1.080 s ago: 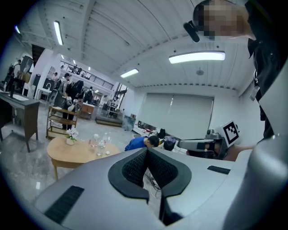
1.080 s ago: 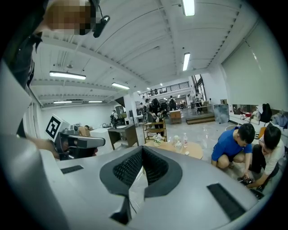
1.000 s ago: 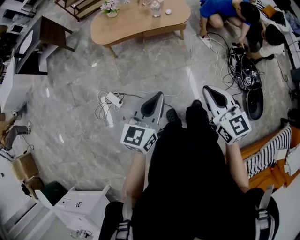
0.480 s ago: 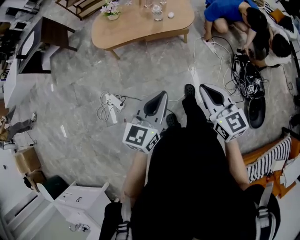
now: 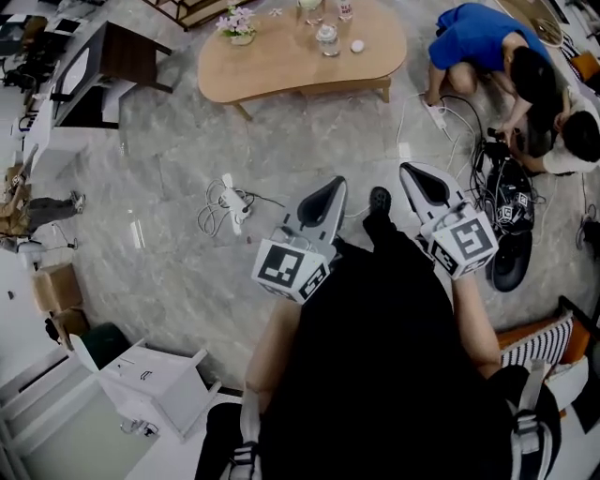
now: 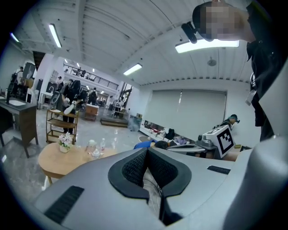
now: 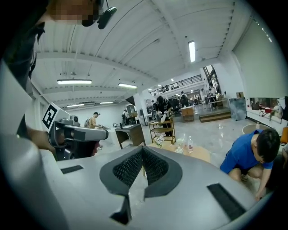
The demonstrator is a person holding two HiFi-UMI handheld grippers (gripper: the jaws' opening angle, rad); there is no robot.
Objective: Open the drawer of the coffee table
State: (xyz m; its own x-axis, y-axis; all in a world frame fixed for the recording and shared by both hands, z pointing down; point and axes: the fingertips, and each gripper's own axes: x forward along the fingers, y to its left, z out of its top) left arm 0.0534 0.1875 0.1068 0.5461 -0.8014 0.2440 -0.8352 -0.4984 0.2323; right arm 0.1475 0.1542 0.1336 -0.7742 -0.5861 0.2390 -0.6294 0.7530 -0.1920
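The coffee table [image 5: 309, 87] was seen well ahead of both grippers, across a stretch of grey stone floor [image 5: 178, 262], so the approach was judged to be under way and the drawer not yet within reach. The left gripper [image 5: 333, 185] and the right gripper [image 5: 410, 172] were held side by side and pointed towards the coffee table, probably so that either could be brought to a handle once it was found.

In the left gripper view the fingers [image 6: 132, 167] were pressed together with nothing between them. The same was shown in the right gripper view, where the fingers [image 7: 128, 168] were closed and empty. This was judged a carrying posture, since there was nothing to grasp short of the coffee table.

The coffee table was a low piece in pale wood with a rounded, bean-like worktop [image 5: 272, 61] on short legs. A flower pot [image 5: 236, 21] and some bottles [image 5: 327, 37] were set on it. A shallow apron was visible under the near edge, but no drawer front or handle could be made out. A power strip [image 5: 231, 195] lay on the floor between the coffee table and the left gripper, and a person in blue [image 5: 478, 42] crouched just beside the coffee table's right end.
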